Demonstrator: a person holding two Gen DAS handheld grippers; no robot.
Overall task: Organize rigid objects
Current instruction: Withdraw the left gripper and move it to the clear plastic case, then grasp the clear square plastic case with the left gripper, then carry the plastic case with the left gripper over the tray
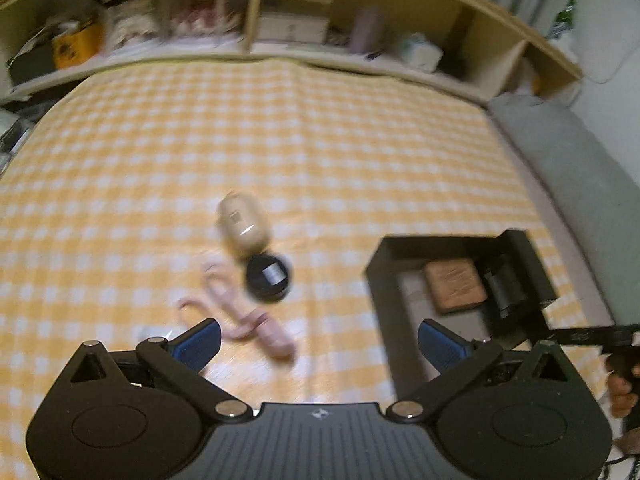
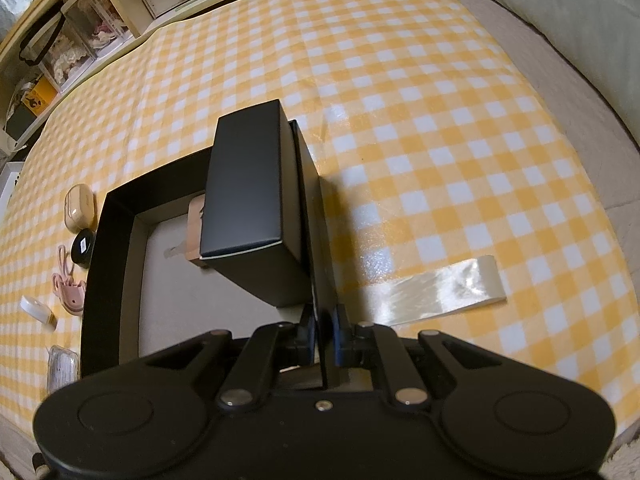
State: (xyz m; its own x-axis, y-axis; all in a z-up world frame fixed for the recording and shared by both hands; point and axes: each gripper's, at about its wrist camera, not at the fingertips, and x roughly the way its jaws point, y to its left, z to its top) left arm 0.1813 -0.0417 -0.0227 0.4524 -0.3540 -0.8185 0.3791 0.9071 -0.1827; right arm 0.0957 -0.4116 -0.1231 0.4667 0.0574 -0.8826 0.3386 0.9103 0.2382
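The right gripper (image 2: 323, 326) is clamping the thin right wall of a matte black tray (image 2: 105, 248), which is lying low-centre in frame on a glossy yellow-and-white checked cloth (image 2: 420, 120). A smooth rectangular black box (image 2: 250, 196) is sitting inside against that wall, partly covering a flat brown block (image 2: 195, 232). The left gripper (image 1: 319, 344) is hovering with blue-padded fingers (image 1: 200, 340) spread wide, holding nothing. Mid-frame are lying a rounded beige case (image 1: 243, 222), a round black jar (image 1: 267, 277) and a pink strap (image 1: 248, 320), blurred.
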